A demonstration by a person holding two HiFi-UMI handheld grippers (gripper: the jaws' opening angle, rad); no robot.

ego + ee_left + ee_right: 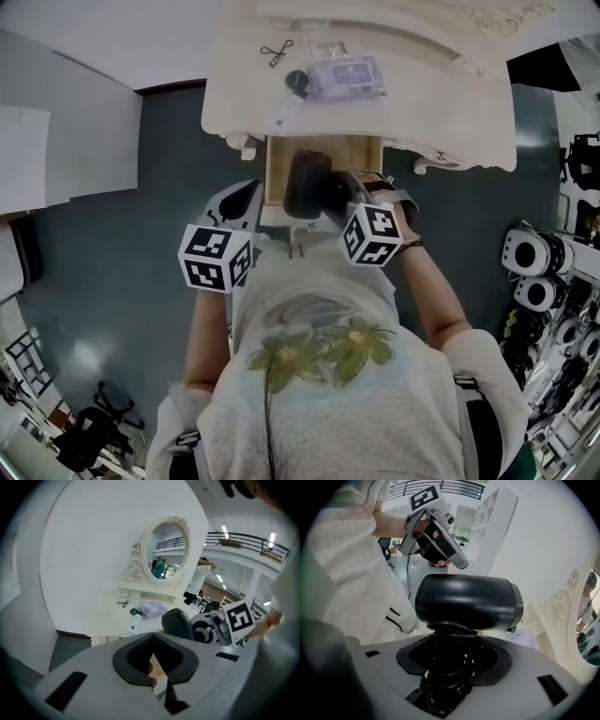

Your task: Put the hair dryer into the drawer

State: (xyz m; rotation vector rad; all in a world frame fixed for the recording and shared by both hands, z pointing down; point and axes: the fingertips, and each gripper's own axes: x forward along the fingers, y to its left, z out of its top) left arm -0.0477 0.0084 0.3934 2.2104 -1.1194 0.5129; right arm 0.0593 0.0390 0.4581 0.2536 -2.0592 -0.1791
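Fingers point(494, 662) on right gripper point(450, 667): pinched tight on the cord-wrapped handle of the glossy black plastic hair dryer point(466, 602), barrel lying crosswise above them. Fingers point(120, 660) on left gripper point(157, 667): pressed together, nothing between, parked near the dryer at its 8 o'clock in head view.

Location: dryer over the pulled-out light wooden drawer point(354, 155), at 6 o'clock of the cream carved counter point(441, 112). Looks held above the drawer floor rather than resting on it; can't confirm depth.

Progress, judging by layout:
- done: drawer open, dryer gripped and positioned over the opening
- left: lower in, let go, back the right gripper out
- possibly push drawer shut after; not asked for in the task

Also on counter, well apart from the dryer: lilac soft pouch point(347, 77), white tube point(284, 114) at its 8 o'clock. Oval framed mirror point(166, 550) at the counter's far side. Not in the way.
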